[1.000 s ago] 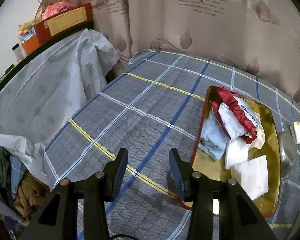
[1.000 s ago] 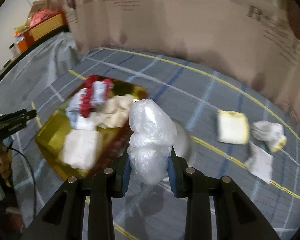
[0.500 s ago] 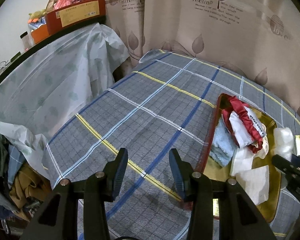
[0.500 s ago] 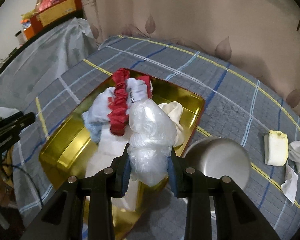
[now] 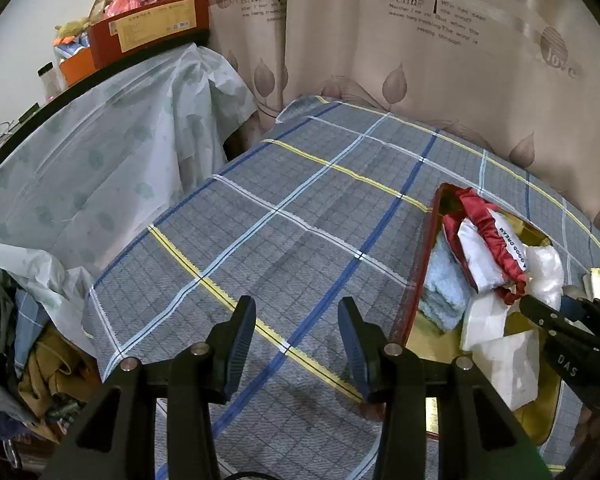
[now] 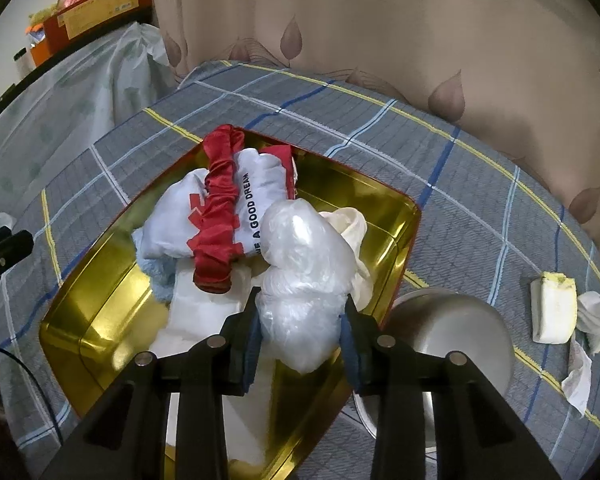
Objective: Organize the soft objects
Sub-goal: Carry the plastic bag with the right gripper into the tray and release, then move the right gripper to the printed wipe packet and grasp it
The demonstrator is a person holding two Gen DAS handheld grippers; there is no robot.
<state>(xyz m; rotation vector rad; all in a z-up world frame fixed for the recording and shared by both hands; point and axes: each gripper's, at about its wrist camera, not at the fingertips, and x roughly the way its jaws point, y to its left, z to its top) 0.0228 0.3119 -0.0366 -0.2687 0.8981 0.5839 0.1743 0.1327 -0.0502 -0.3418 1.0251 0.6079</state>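
The right gripper (image 6: 300,342) had swung in from the open tablecloth to hang over the gold tray (image 6: 88,312), and its jaws had just been opening a little, though the crumpled clear plastic bag (image 6: 304,280) was still wedged between the pads and touching both of them. That suggested the release into the tray was beginning rather than finished: the bag hung above the near right part of the tray, just in front of the red-and-white cloth pouch (image 6: 236,200) and the cream cloth (image 6: 352,224) already lying there, with a light blue towel (image 6: 152,268) tucked under the pile. The left gripper (image 5: 296,344) hovered over the bare checked tablecloth (image 5: 300,184) left of the tray, its jaws apart and nothing between them. Outside the tray, a folded yellow-edged sponge or cloth (image 6: 552,312) and crumpled tissues (image 6: 596,320) lay near the table's right edge, so sorting appeared unfinished. Whether the bag's lower end touched the tray floor was hidden by the gripper's own fingers, and the steel bowl (image 6: 452,328) beside the tray was partly cut off behind them.
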